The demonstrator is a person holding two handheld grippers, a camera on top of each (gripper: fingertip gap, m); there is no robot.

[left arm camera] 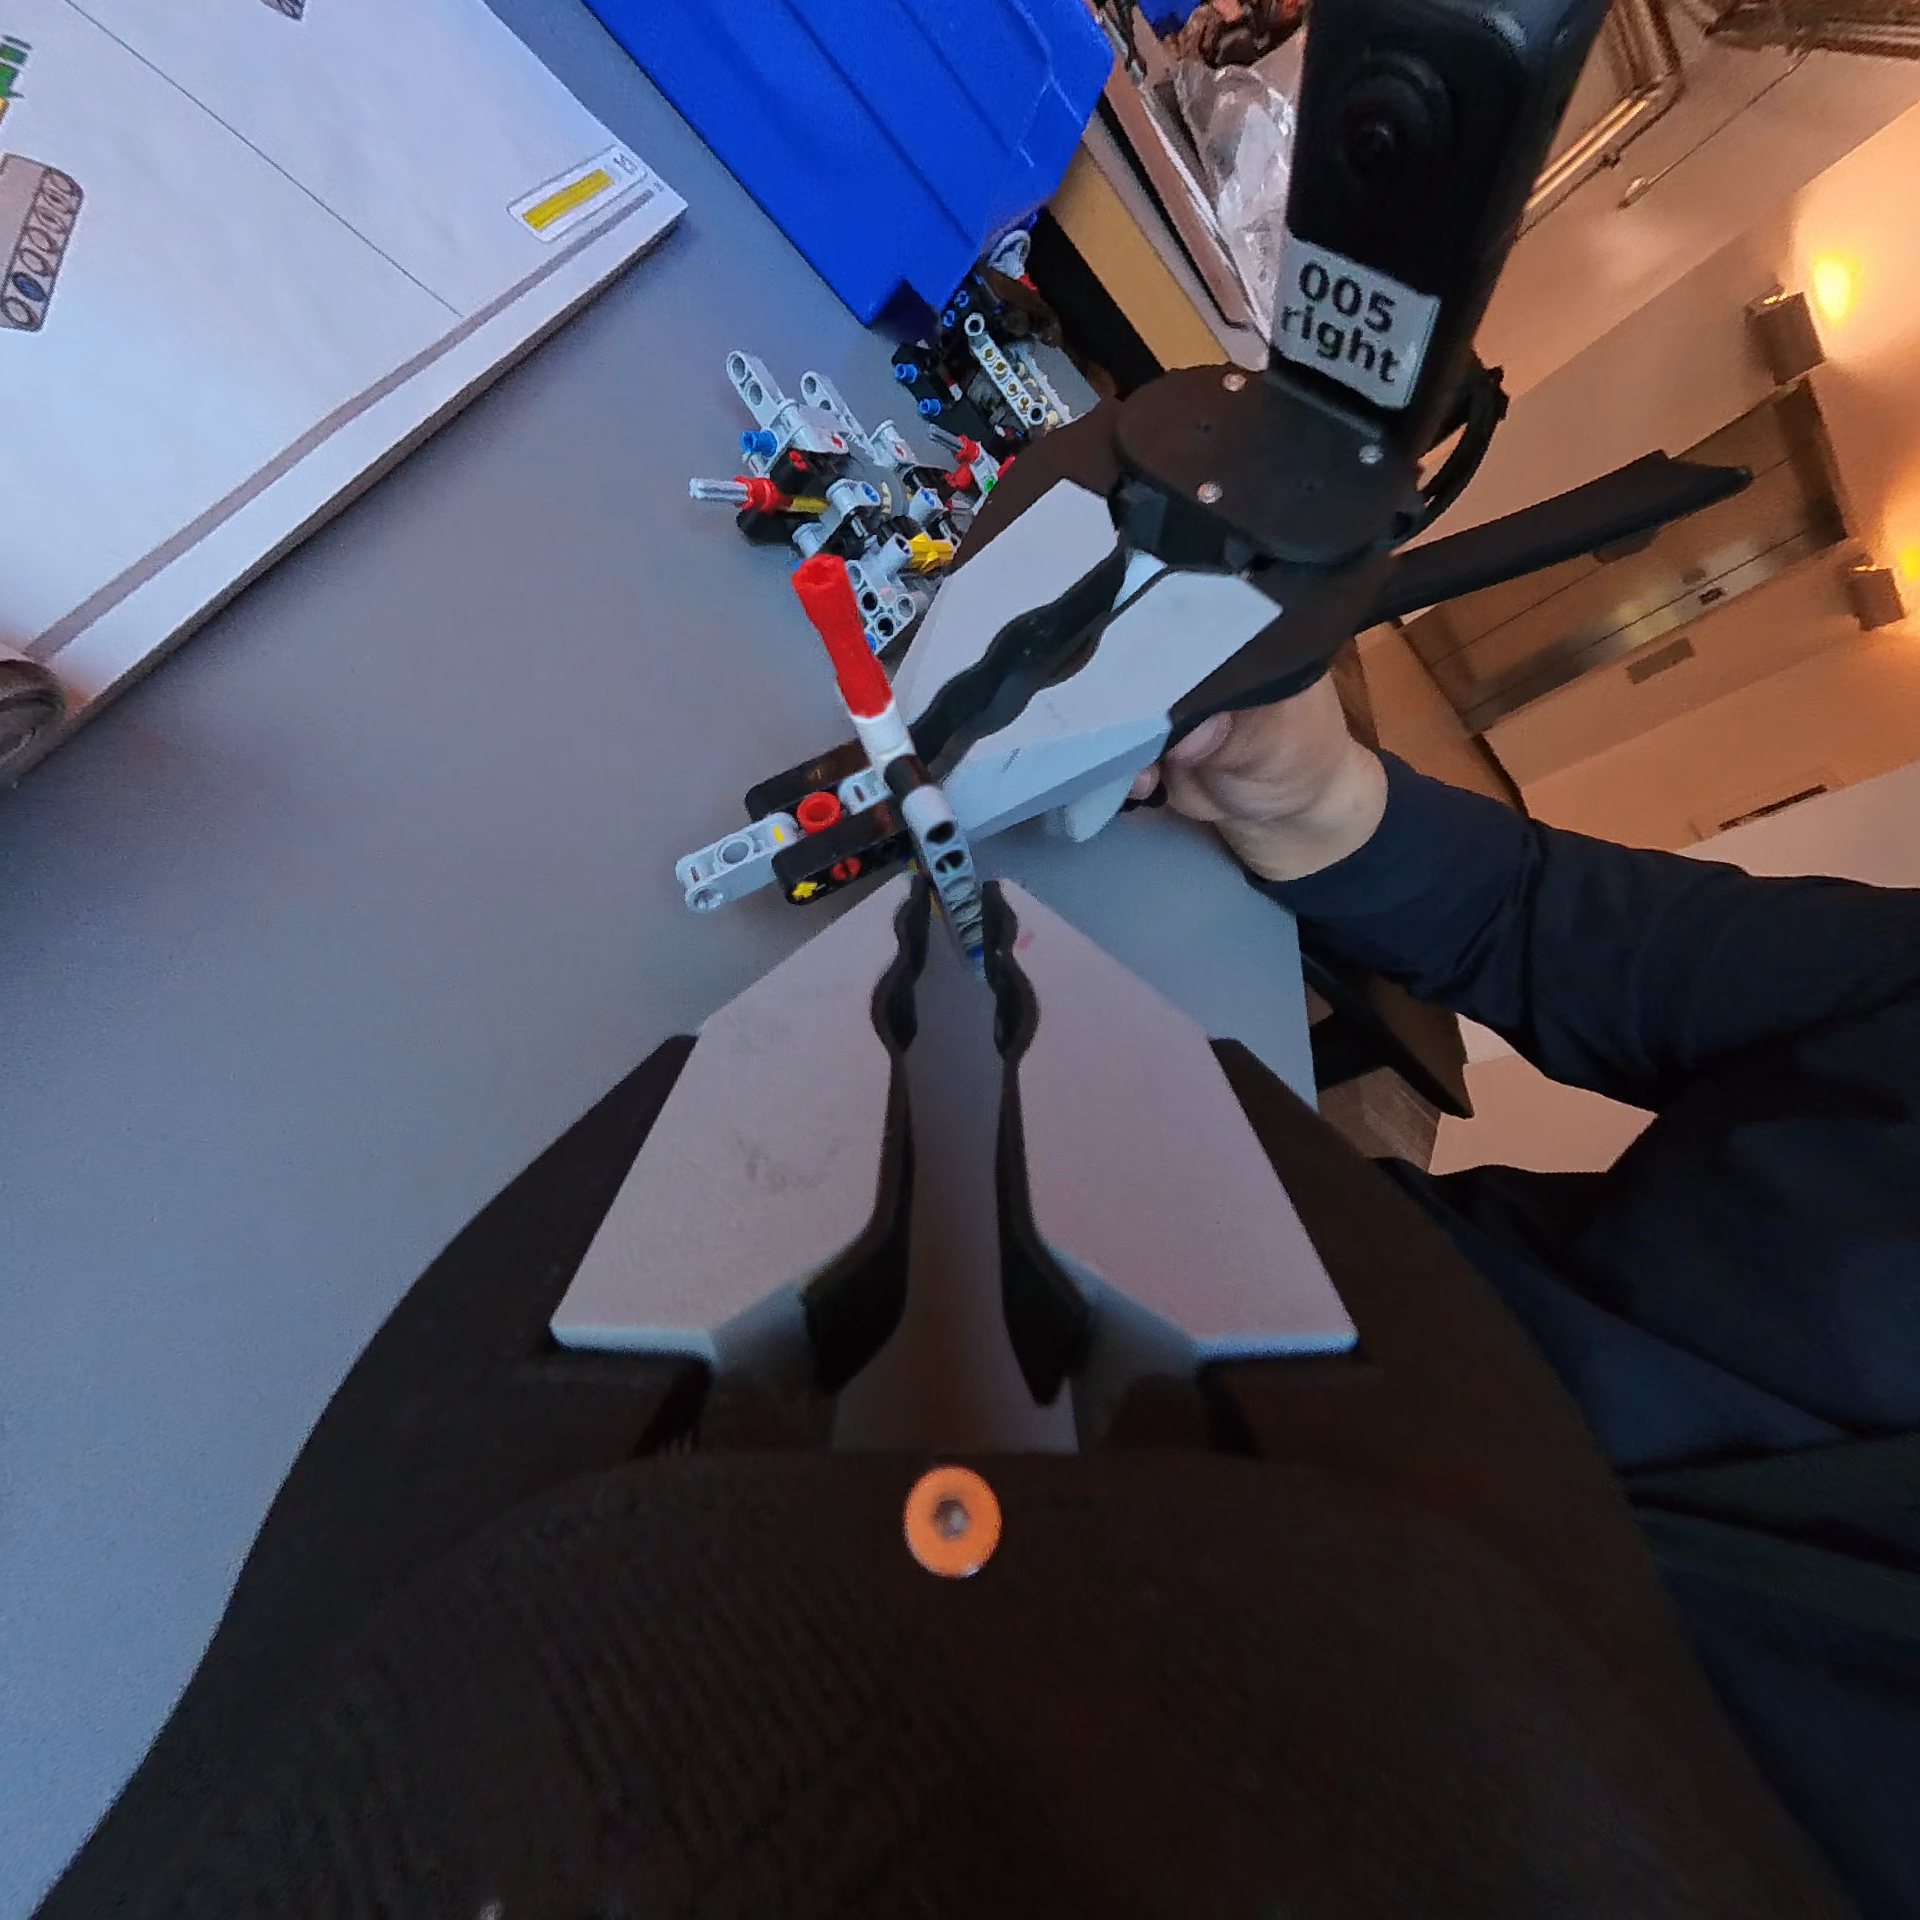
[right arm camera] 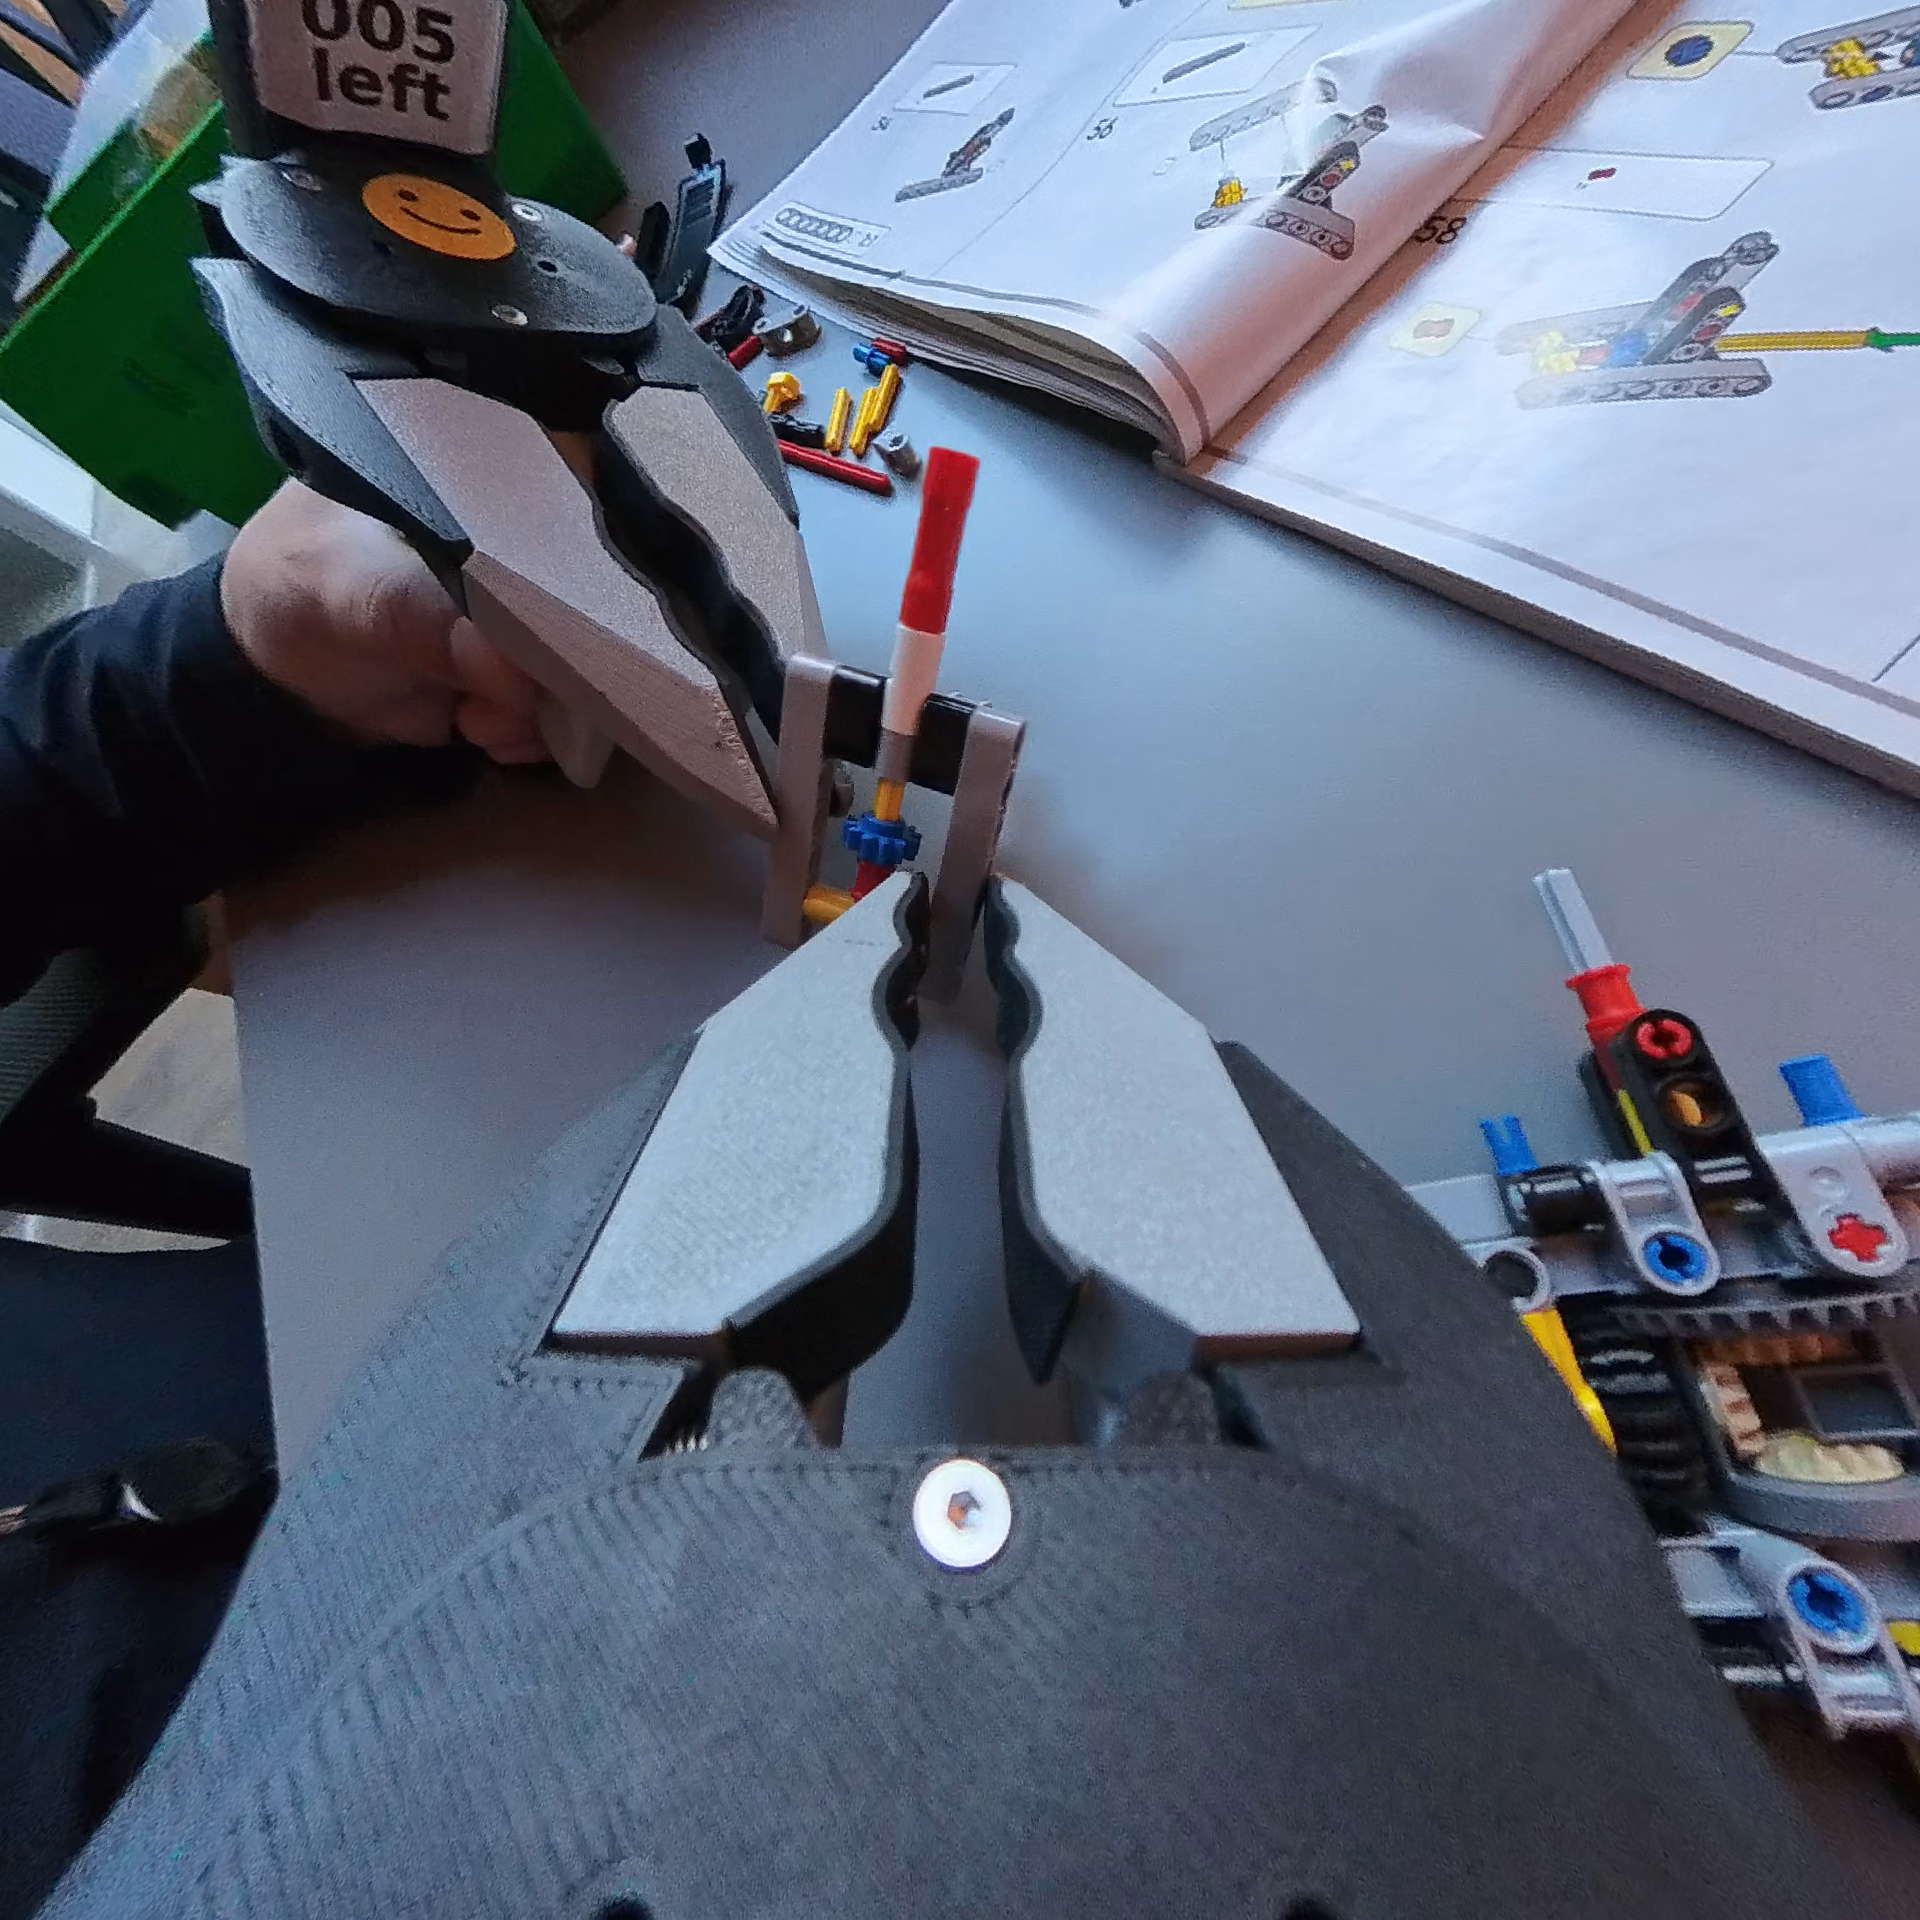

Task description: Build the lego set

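A small brick assembly (right arm camera: pixel 894 769) stands on the grey table (right arm camera: pixel 1299 779). It has two grey upright beams joined by a black crosspiece, a red-and-white rod (right arm camera: pixel 935 561) sticking up, and a blue gear (right arm camera: pixel 881 836) on a yellow axle. My right gripper (right arm camera: pixel 951 914) is shut on the right grey beam (right arm camera: pixel 977 831). My left gripper (right arm camera: pixel 774 758) comes in from the upper left and pinches the left grey beam (right arm camera: pixel 800 810). In the left wrist view my left gripper (left arm camera: pixel 956 909) is shut on a holed grey beam (left arm camera: pixel 948 862). The right gripper (left arm camera: pixel 920 743) meets the assembly from the right, below the red rod (left arm camera: pixel 842 634).
An open instruction booklet (right arm camera: pixel 1455 312) lies at the back and also shows in the left wrist view (left arm camera: pixel 260 312). A larger geared build (right arm camera: pixel 1714 1299) sits at the right. Loose pins (right arm camera: pixel 842 416), a green bin (right arm camera: pixel 125 364), a blue bin (left arm camera: pixel 883 135) and a small black-and-grey piece (left arm camera: pixel 790 842) are nearby. The tips of both grippers are at nearly the same place.
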